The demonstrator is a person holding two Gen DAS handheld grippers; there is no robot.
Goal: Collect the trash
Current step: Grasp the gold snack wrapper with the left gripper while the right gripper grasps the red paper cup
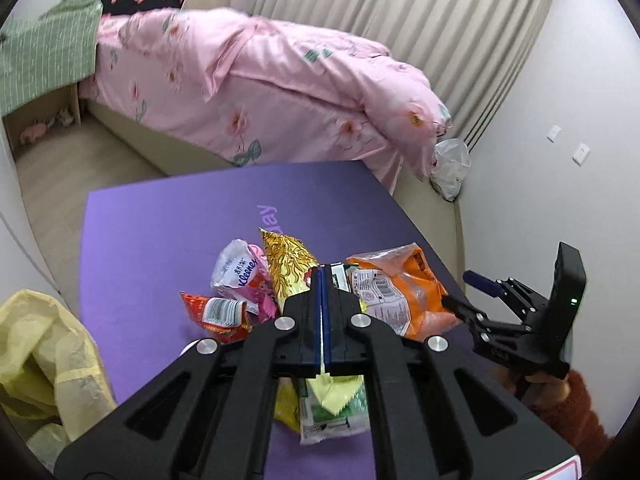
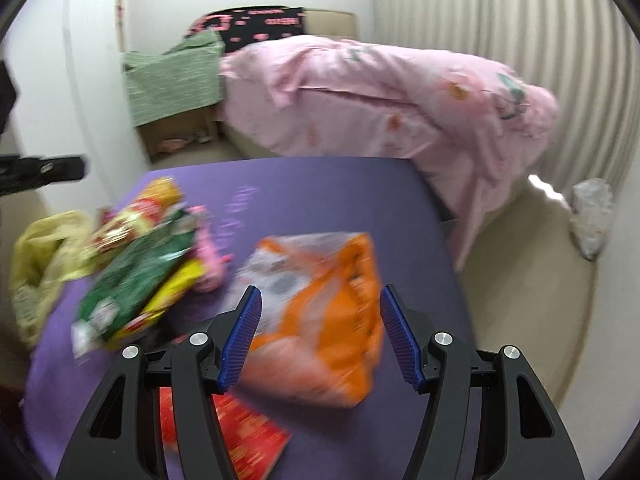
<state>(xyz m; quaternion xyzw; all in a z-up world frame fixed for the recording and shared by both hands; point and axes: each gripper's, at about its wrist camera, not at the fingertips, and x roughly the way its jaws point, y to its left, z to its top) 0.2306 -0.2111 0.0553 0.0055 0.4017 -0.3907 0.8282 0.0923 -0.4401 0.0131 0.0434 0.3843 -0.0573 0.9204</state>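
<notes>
Left gripper [image 1: 322,292] is clamped on a bundle of crinkled wrappers: its 2 blue pads meet with green and yellow wrappers [image 1: 332,408] hanging below. Only the left view shows a white tissue pack [image 1: 236,270] and a gold wrapper [image 1: 286,258] on the purple mat [image 1: 160,240]. Right gripper [image 2: 320,332] stands wide apart, nothing pinched, its ribbed pads flanking a glossy orange bag [image 2: 320,312] lying on the mat. Beside it, a flat red packet [image 2: 248,436]; at left, a yellow plastic bag [image 2: 36,264].

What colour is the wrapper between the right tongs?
Orange with a clear panel; the left wrist view shows it sharpest.
</notes>
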